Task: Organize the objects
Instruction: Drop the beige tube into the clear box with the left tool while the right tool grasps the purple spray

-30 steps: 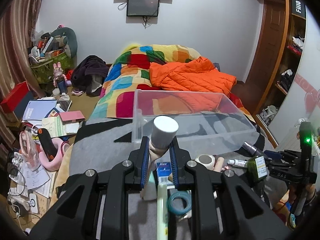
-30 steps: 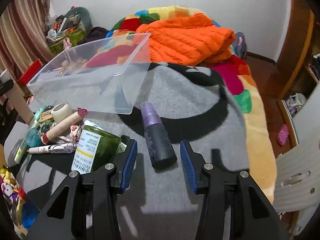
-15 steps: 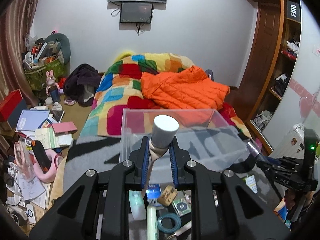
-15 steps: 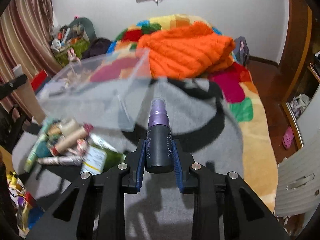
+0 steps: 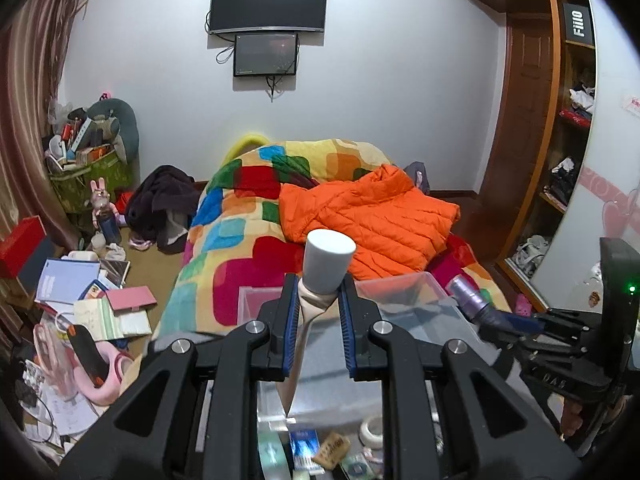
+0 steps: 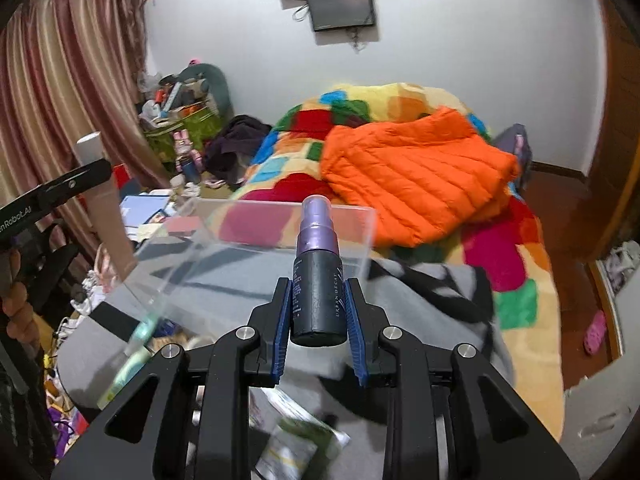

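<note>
Two padded jaws pinch a flattened beige tube [image 5: 316,308] and a cylindrical matte spray bottle [image 6: 318,292]

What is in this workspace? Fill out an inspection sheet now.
Surface: grey blanket over a bed.
Job's things: clear bin; beige tube, white cap; black spray bottle, purple top.
Clutter: small toiletries beside the bin; green packet.
Grippers: left gripper shut on the tube; right gripper shut on the bottle.
Cables: dangling beneath the wall screens.
Surroundings: orange jacket, patchwork quilt, floor mess, wooden shelves.
</note>
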### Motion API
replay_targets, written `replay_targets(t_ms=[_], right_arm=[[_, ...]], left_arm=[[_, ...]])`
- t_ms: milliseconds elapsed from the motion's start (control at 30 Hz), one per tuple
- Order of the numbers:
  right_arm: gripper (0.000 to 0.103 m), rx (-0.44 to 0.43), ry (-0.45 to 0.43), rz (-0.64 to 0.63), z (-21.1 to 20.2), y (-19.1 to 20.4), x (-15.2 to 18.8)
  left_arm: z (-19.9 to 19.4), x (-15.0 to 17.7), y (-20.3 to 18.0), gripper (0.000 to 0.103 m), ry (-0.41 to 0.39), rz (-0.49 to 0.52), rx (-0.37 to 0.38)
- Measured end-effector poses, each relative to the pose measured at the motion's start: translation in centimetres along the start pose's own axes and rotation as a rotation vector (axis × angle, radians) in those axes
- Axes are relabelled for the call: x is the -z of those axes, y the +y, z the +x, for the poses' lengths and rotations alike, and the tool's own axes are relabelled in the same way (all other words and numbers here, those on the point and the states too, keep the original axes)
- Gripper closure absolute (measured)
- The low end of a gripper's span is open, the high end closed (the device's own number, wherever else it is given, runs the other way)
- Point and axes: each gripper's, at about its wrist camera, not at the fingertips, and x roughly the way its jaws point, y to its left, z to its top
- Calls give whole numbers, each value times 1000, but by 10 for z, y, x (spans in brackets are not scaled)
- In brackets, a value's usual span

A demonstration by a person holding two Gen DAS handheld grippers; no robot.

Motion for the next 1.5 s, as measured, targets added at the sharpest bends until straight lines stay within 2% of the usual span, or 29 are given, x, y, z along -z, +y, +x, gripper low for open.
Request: replay_targets(t_ms=[67, 167, 367, 633, 733, 900, 1000, 1067, 1133, 1300, 1400, 1500], right_arm=[[80, -14, 28, -13, 15, 6, -7], [80, -18, 81, -32, 40, 11, -12], [80, -2, 187, -53, 81, 13, -13], [80, 37, 250, -111, 106, 21, -12], [79, 36, 259, -131, 106, 25, -11], [79, 49, 252, -146, 97, 27, -7], [77, 45, 229, -150, 82, 28, -7], [71, 45, 209, -150, 72, 28, -8], [64, 42, 180, -145, 58, 28, -9], [56, 51, 118, -142, 27, 30, -13], [50, 65, 74, -136, 5, 31, -12], [44, 93, 33, -138, -12, 32, -9]], left_arm=[[12, -1, 0, 84, 11, 14, -29], [32, 4, 2, 84, 59, 17, -32], [72, 29, -4, 84, 160, 67, -57], [104, 55, -27, 84, 268, 123, 19], [106, 60, -32, 83, 283, 135, 40], [101, 60, -28, 77, 305, 96, 99], [91, 57, -25, 65, 286, 81, 109], [82, 55, -24, 48, 268, 78, 111], [73, 52, -23, 43, 251, 74, 118], [45, 44, -18, 33, 211, 59, 120], [26, 40, -10, 21, 179, 34, 108], [8, 43, 0, 19, 158, 22, 84]])
